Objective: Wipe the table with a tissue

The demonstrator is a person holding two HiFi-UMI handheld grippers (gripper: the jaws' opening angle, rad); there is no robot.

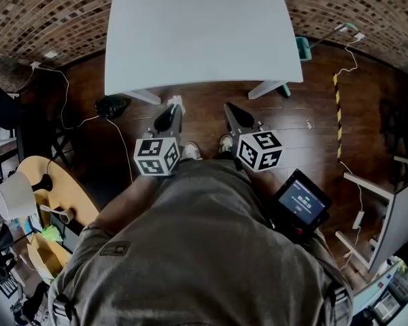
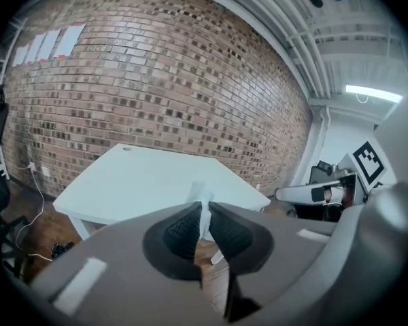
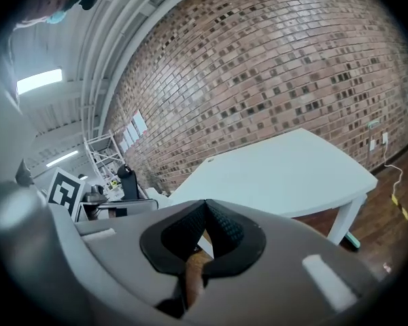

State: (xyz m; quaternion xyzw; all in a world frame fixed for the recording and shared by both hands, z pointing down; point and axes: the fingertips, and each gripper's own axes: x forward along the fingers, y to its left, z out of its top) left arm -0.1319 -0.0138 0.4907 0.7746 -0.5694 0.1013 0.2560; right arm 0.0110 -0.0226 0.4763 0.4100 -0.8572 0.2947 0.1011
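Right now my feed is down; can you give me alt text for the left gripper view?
The left gripper has its fingers shut on a strip of white tissue, held in the air short of the white table. A brick wall stands behind the table.

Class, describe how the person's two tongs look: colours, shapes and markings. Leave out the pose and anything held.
Both the left tongs and the right tongs have smooth grey bodies ending in black, ribbed, rounded pads. Each carries a white cube printed with black square markers. The person wears an olive-grey top.
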